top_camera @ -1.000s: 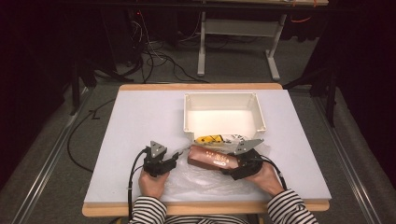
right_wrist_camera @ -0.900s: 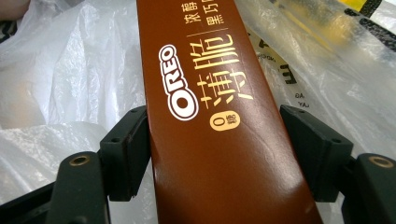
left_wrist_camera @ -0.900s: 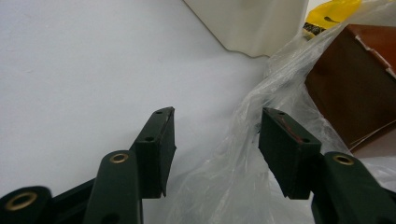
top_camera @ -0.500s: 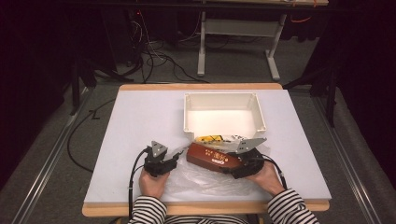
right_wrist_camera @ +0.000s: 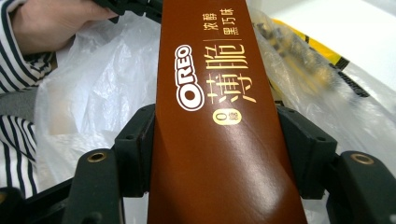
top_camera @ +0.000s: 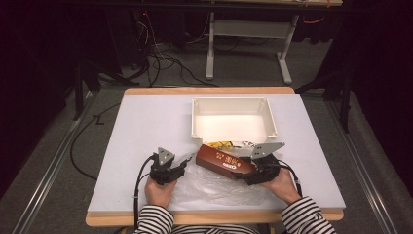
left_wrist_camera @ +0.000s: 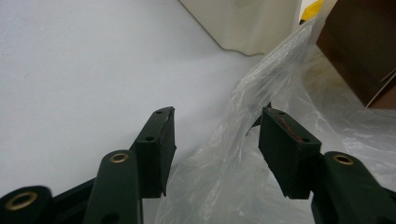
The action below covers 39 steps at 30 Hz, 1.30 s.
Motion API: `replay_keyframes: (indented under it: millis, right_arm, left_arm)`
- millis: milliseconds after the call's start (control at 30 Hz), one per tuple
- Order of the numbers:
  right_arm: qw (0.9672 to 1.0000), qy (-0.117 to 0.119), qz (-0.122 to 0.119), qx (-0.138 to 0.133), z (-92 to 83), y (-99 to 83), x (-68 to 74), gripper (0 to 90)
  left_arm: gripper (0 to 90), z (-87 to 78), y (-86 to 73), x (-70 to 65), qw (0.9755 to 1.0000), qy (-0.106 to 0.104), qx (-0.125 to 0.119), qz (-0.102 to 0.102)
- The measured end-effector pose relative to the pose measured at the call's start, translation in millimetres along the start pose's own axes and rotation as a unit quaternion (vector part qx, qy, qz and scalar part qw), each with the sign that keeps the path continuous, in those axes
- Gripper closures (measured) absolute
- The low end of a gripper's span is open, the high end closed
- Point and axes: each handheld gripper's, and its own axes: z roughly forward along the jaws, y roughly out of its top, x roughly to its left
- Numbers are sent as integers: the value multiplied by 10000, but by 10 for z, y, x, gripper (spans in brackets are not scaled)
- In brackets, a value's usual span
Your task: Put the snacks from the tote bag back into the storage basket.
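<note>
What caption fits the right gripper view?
Right gripper clamps a brown Oreo box above a clear plastic bag.

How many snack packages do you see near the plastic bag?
2. The brown Oreo box lies over the clear plastic bag, gripped at one end by the right tongs. A yellow packet lies behind it, before the white bin. More may be hidden.

A glossy brown cardboard box (right_wrist_camera: 219, 116) is gleaming above a crinkled clear plastic bag (left_wrist_camera: 243, 154) that is lying on the matt white table (top_camera: 146, 126).
</note>
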Motion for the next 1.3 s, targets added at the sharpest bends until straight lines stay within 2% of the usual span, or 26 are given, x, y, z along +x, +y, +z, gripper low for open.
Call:
replay_keyframes:
  millis: [100,767,933,1300]
  right_arm:
    - [10000,-60,-24,-74,-51,25,1,368]
    - [9996,-158,44,-246,-231,123,-47,366]
    - [9992,-152,137,-332,-271,170,-78,366]
    - [9989,-234,131,-375,-334,316,-153,367]
  left_arm:
    - [465,-10,-7,4,10000,-26,-78,-16]
    - [457,-15,-7,5,9999,-80,-76,13]
    - [455,-16,-8,3,9999,-74,-80,24]
    - [448,-22,-10,6,9999,-112,-116,25]
